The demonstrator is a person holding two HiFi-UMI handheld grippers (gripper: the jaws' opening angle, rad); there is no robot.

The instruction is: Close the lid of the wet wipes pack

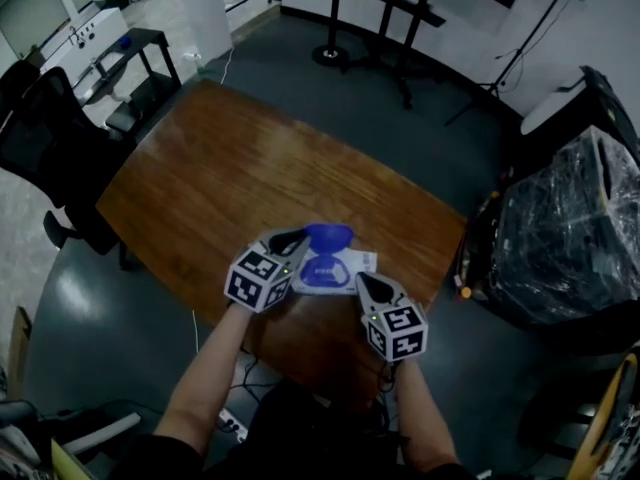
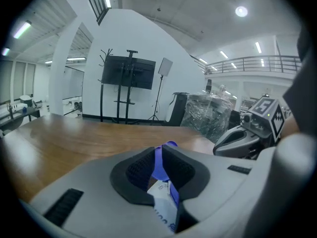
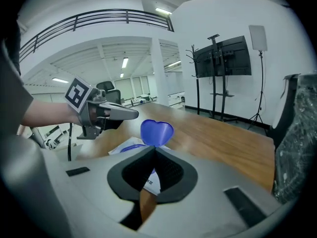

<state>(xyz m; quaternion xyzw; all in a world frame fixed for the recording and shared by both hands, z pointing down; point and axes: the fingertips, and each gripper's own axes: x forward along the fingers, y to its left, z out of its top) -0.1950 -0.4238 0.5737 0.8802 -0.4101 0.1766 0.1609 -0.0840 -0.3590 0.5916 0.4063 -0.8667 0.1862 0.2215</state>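
Jaws on both grippers closed, nothing gripped. We note the left gripper just beside the left end of the wet wipes pack, its tip near the blue lid, which stands open. Right gripper sits by the pack's near right corner. Pack lies flat on the bench, close to its near edge.
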